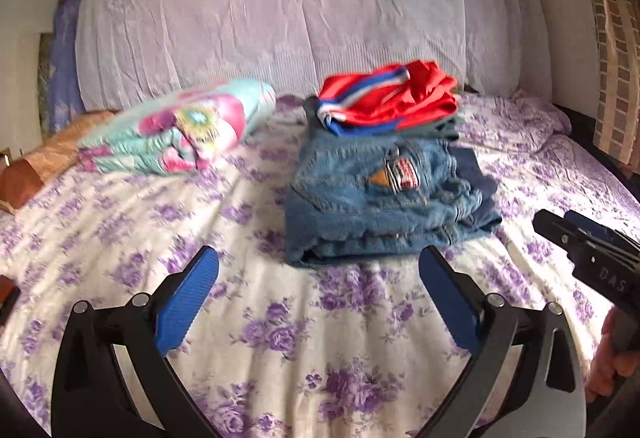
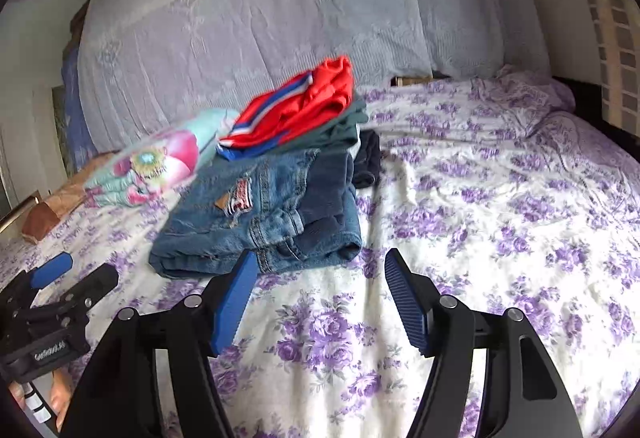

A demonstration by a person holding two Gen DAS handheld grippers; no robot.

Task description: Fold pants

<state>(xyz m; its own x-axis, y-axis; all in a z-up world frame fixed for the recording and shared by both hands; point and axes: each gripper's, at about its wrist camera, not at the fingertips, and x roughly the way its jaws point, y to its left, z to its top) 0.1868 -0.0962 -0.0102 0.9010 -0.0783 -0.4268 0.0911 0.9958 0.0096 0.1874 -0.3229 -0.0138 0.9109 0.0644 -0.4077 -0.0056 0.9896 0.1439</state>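
Folded blue jeans (image 1: 384, 198) with a patch lie on the flowered bedsheet (image 1: 280, 338), just beyond my grippers. They also show in the right wrist view (image 2: 260, 214). My left gripper (image 1: 320, 262) is open and empty, just short of the jeans' near edge. My right gripper (image 2: 320, 266) is open and empty, at the jeans' near right corner; it also shows at the right edge of the left wrist view (image 1: 576, 234). The left gripper appears at lower left in the right wrist view (image 2: 76, 274).
Red shorts (image 1: 396, 94) with a striped band lie on darker folded clothes behind the jeans. A folded teal and pink flowered garment (image 1: 180, 134) lies to the left. A lilac-covered headboard (image 1: 300, 6) stands behind. A brown paper bag (image 1: 44, 162) sits at far left.
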